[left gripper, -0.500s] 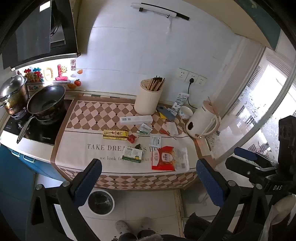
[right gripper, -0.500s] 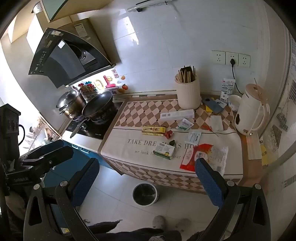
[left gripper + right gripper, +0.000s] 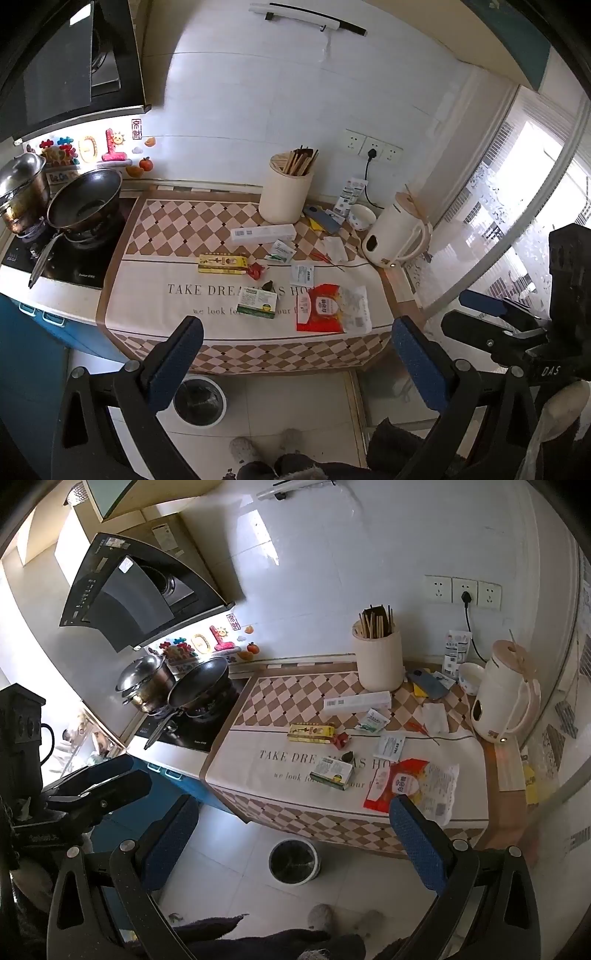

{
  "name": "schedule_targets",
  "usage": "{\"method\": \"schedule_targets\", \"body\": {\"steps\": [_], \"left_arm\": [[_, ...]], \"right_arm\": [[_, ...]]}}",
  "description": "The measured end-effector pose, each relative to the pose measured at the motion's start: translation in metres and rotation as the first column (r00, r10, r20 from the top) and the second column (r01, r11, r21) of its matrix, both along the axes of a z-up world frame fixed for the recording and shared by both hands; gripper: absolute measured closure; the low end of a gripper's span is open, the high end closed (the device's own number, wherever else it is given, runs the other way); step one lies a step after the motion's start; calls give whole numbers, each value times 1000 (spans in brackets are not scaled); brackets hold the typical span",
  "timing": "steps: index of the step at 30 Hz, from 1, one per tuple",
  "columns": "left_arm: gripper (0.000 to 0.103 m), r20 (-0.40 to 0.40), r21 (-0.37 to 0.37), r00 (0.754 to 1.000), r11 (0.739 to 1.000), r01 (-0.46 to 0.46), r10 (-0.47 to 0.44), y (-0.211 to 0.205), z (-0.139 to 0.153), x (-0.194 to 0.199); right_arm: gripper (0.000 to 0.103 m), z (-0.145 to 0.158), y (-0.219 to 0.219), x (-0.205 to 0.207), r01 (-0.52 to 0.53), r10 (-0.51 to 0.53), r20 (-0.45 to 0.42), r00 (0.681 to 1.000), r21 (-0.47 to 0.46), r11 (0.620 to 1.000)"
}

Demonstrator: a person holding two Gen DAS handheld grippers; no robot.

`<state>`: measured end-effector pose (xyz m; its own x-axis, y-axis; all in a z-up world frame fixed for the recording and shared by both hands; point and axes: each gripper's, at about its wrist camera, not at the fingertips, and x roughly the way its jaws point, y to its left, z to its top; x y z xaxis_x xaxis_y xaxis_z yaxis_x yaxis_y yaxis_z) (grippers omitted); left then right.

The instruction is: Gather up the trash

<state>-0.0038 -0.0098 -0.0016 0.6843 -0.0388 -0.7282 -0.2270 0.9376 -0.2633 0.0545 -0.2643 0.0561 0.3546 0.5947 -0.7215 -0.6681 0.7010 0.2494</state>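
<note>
The left claw (image 3: pixel 295 354) is spread wide and holds nothing. It hangs over the floor in front of the tabletop (image 3: pixel 147 295). A round bin (image 3: pixel 199 400) sits on the floor below. On the tabletop lie a yellow pack (image 3: pixel 221 263), a green box (image 3: pixel 257 303) and a red bag (image 3: pixel 328 308). The right claw (image 3: pixel 295 834) is spread wide too, and holds nothing.

The small print on the sachets (image 3: pixel 306 274) is too small to read. The left hand-held gripper (image 3: pixel 295 365) hides part of the bin (image 3: pixel 201 404) – the pot (image 3: pixel 20 199) is cut off at the left edge.
</note>
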Motion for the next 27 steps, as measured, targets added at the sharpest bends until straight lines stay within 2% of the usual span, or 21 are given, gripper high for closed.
{"method": "schedule_targets", "body": {"steps": [27], "left_arm": [[0,9,-15,1000,1000,10,-10,-1,-1,-1]], "right_arm": [[0,-1,-4,-9,-3,3,-16,1000,4,1000]]}}
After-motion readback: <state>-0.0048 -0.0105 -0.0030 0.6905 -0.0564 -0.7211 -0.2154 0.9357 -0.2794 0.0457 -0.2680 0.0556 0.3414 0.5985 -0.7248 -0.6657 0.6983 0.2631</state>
